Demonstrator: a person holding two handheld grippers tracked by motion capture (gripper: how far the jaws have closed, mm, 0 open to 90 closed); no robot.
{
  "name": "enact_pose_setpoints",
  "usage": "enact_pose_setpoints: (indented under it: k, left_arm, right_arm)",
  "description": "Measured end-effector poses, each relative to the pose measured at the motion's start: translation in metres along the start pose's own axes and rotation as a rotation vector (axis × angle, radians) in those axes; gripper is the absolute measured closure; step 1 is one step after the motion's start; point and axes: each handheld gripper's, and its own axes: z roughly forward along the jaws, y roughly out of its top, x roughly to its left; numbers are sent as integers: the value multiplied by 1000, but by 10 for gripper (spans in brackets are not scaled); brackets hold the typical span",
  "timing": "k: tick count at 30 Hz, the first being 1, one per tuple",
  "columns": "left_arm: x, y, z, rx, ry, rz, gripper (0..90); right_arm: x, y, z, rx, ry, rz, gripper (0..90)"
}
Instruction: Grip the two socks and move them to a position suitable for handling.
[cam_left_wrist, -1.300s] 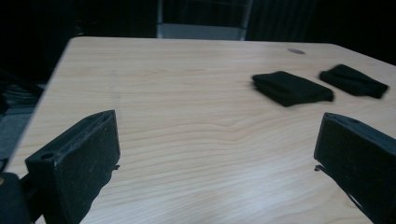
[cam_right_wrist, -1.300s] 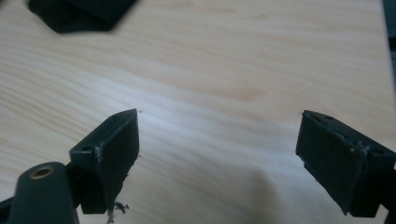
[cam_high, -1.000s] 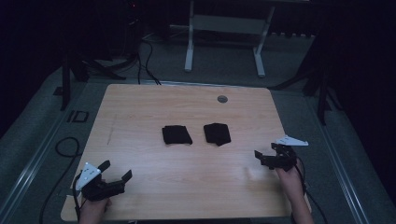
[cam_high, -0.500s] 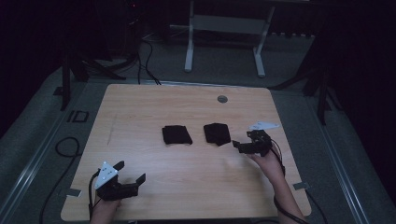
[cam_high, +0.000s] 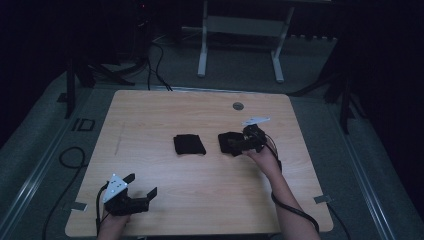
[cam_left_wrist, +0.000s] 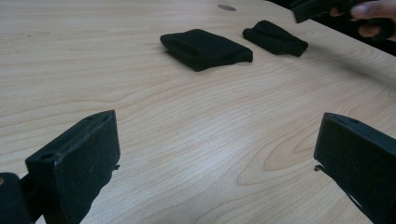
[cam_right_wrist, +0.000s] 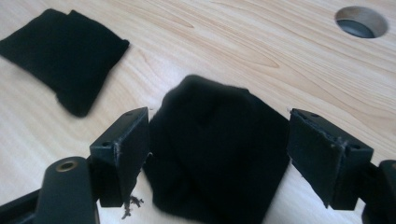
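Two folded black cloths lie mid-table on the light wood. My right gripper (cam_high: 235, 143) is at the right cloth (cam_high: 226, 141). In the right gripper view that cloth (cam_right_wrist: 217, 149) lies on the table between my right gripper's (cam_right_wrist: 219, 140) jaws, which stand at its two sides. They have just closed a little, and I see no squeeze on the cloth. The left cloth (cam_high: 189, 144) lies apart, beside it (cam_right_wrist: 65, 51). My left gripper (cam_high: 141, 184) hovers near the front left edge, wide open with nothing in it (cam_left_wrist: 219, 154), facing both cloths (cam_left_wrist: 205, 46) (cam_left_wrist: 275, 38).
A round cable hole (cam_high: 238, 106) sits in the table's far side, seen close by in the right gripper view (cam_right_wrist: 361, 21). Bare wood (cam_high: 210, 190) spreads between the two hands. Cables and a white stand's legs (cam_high: 240, 45) are on the floor beyond the table.
My right gripper has travelled left from the table's right edge to the right cloth, which now lies between its jaws. The left gripper has barely shifted.
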Motion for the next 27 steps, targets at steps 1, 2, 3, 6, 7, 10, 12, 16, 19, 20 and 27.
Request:
enact_pose_setpoints:
  k: [1, 2, 3, 6, 7, 10, 12, 16, 19, 20, 27]
  left_arm:
    - [0, 0, 0, 0, -3, -1, 8]
    - [0, 0, 0, 0, -4, -1, 8]
    - [0, 0, 0, 1, -6, -3, 8]
    - [0, -1, 0, 4, -9, -6, 8]
    - [0, -1, 0, 8, -8, -5, 8]
    - [-1, -1, 0, 17, -3, 7, 8]
    - [-2, -1, 0, 15, -5, 4, 8]
    - [-2, -1, 1, 21, -9, 5, 8]
    - [-3, -1, 1, 21, -14, 5, 8]
    - [-3, -1, 1, 24, -15, 3, 8]
    - [-1, -1, 1, 28, -12, 2, 8]
  right_arm:
    - [0, 2, 5, 6, 0, 2, 216]
    - [1, 3, 10, 13, -6, 2, 216]
    - [1, 3, 15, 17, -8, 4, 216]
    - [3, 3, 26, 39, -1, 15, 218]
    - [4, 2, 30, 52, -13, 3, 226]
    - [6, -5, 40, 106, -24, -19, 274]
    - [8, -8, 41, 93, -24, -24, 303]
    - [9, -10, 39, 79, -43, -14, 534]
    - [13, -11, 38, 67, -42, -18, 645]
    - [15, -11, 37, 64, -47, -26, 665]
    - [27, -7, 25, 82, -60, -47, 739]
